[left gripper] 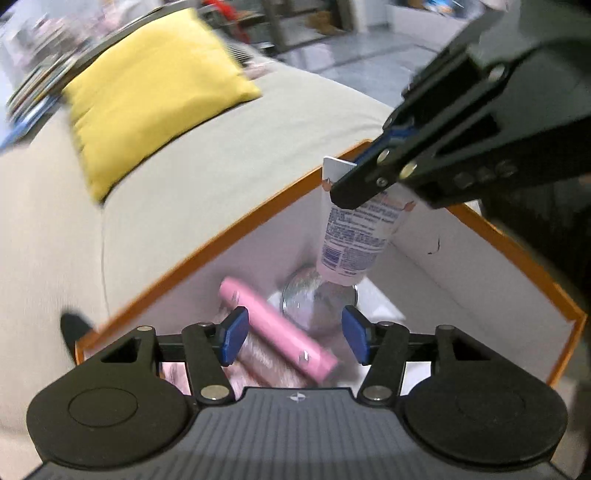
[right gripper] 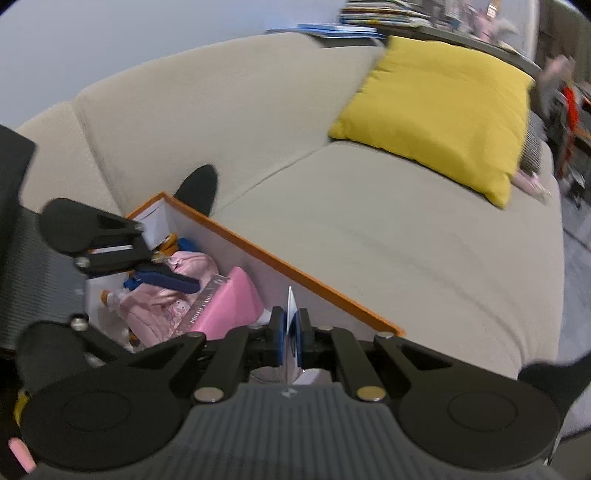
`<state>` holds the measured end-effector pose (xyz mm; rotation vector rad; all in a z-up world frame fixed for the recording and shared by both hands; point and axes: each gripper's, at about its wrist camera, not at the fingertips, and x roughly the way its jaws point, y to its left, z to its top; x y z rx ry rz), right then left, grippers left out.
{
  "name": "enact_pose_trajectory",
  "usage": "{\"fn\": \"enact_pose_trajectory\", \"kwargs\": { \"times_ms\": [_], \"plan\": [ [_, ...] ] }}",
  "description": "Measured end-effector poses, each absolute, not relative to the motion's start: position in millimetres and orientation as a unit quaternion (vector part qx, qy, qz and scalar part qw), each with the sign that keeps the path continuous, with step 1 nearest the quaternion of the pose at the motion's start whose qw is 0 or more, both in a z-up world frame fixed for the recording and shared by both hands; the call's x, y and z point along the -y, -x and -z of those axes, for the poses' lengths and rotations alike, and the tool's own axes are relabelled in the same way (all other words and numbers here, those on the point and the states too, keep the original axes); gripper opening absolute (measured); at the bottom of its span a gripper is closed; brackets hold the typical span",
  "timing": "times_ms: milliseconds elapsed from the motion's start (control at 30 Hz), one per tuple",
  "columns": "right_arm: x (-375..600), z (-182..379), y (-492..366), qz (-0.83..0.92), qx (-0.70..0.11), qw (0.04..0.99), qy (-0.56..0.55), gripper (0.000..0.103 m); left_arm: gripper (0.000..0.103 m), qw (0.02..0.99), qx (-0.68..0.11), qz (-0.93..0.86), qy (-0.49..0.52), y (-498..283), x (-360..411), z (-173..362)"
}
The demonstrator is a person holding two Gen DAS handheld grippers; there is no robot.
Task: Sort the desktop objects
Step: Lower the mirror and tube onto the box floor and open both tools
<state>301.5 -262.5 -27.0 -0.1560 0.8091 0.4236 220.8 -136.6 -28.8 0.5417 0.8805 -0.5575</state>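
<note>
My right gripper (right gripper: 291, 338) is clamped on the flat crimped end of a white tube (left gripper: 354, 229); in the right wrist view that end shows as a thin white edge standing between the blue pads (right gripper: 279, 338). In the left wrist view the tube hangs cap-down from this gripper (left gripper: 356, 184), slightly tilted, over the far corner inside the box (left gripper: 229, 236). Its printed label faces the camera; the text is too blurred to read.

My left gripper (left gripper: 294, 338) has its jaws apart and holds nothing. It hovers over the near side of the same box, pads (left gripper: 233, 338) spread above the contents.

The box has white inner walls and an orange rim. Inside it:
- a pink tube (left gripper: 277, 328) lying diagonally, just under my left gripper
- a clear round lid or jar top (left gripper: 306, 295) directly beneath the hanging tube's cap; I cannot tell if they touch
- a pink fabric item (right gripper: 166, 295) beside a pink pouch with a metal strip (right gripper: 229, 306), seen in the right wrist view
- small orange and blue items near the box's far end, too blurred to name

The box rests on a beige sofa (right gripper: 369, 221). A yellow cushion (right gripper: 443, 110) lies on the seat well apart from the box. A dark sock-like shape (right gripper: 197, 188) sits just beside the box's far corner. Stacked books (right gripper: 376, 11) lie behind the sofa back.
</note>
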Motion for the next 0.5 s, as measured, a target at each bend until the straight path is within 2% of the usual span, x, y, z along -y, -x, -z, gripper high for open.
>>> {"fn": "enact_pose_trajectory", "kwargs": {
  "times_ms": [333,367,400,500],
  "plan": [
    [222,39,-329,-0.266,-0.396,0.860,0.183,0.006,0.065,0.845,-0.448,0.232,-0.178,-230,127,45],
    [220,40,-331,-0.274,-0.395,0.856,0.189,0.006,0.061,0.846,-0.446,0.226,-0.183,-231,127,47],
    [218,40,-333,-0.280,-0.396,0.853,0.193,0.006,0.053,0.848,-0.443,0.223,-0.188,-237,130,49],
    [215,40,-336,-0.278,-0.395,0.850,0.211,0.007,0.040,0.846,-0.438,0.232,-0.195,-235,126,50]
  ]
}}
